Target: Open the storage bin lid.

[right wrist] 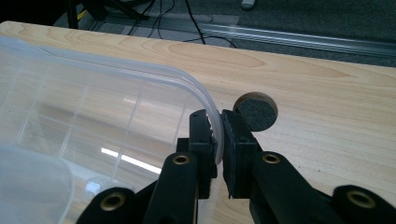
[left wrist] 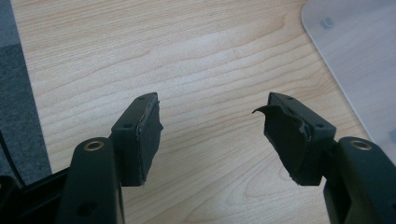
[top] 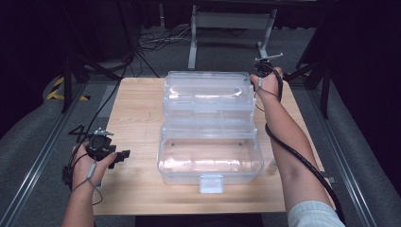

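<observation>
Left gripper (top: 124, 156), near the table's front-left corner, jaws spread wide over bare wood, nothing between them, well apart from the box; clear plastic box (top: 210, 156), mid-table, lid (top: 206, 92) swung back and open; right gripper (right wrist: 218, 140), at the far right corner of that lid, jaws drawn narrow and clamped on the lid's rim (right wrist: 212, 114); wooden table (top: 137, 113) with a round grommet hole (right wrist: 256, 111) just beside the jaws; grey carpet, floor rails and cables around; no legible writing.
</observation>
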`<state>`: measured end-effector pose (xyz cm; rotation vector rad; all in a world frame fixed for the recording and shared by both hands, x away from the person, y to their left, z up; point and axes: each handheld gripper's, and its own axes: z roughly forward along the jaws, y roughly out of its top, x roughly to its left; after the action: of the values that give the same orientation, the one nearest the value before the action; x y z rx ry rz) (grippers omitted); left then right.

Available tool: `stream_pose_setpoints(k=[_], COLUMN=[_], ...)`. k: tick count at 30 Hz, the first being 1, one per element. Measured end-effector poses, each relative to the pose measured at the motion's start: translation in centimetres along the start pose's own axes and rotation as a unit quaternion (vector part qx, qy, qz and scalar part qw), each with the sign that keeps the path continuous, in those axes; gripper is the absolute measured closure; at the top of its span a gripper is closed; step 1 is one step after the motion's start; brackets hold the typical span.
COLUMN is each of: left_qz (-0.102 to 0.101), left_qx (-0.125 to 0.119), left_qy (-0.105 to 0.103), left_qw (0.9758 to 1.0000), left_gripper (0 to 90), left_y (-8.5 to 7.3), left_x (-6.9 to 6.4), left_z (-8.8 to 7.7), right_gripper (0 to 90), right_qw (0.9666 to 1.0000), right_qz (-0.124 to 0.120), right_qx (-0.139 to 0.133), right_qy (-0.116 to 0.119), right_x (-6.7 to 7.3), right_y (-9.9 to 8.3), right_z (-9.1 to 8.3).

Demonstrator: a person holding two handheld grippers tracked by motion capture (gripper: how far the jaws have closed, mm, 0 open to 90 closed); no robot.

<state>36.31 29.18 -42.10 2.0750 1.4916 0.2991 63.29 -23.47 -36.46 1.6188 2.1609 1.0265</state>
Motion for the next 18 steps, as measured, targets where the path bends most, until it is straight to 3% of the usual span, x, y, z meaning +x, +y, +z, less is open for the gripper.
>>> stream_pose_setpoints(k=[2,9,18], left_qz=[0.002,0.005,0.011], left_qx=[0.000,-0.002,-0.008], left_qy=[0.000,-0.005,-0.015], left_qw=[1.0000,1.0000,0.9998], left_gripper=[36.8,36.8,36.6], left_y=[0.0,0.6,1.9], left_x=[0.1,0.0,-0.2], left_z=[0.0,0.1,0.3], right_gripper=[83.3,67.1,62.7], right_qw=[1.0000,0.9997,0.9983], right_qz=[0.001,0.006,0.003], right_qx=[-0.003,-0.023,-0.059], right_qy=[0.001,0.006,0.005], right_x=[0.0,-0.3,-0.9], right_y=[-0.1,-0.1,0.1], right_z=[0.0,-1.1,-4.3])
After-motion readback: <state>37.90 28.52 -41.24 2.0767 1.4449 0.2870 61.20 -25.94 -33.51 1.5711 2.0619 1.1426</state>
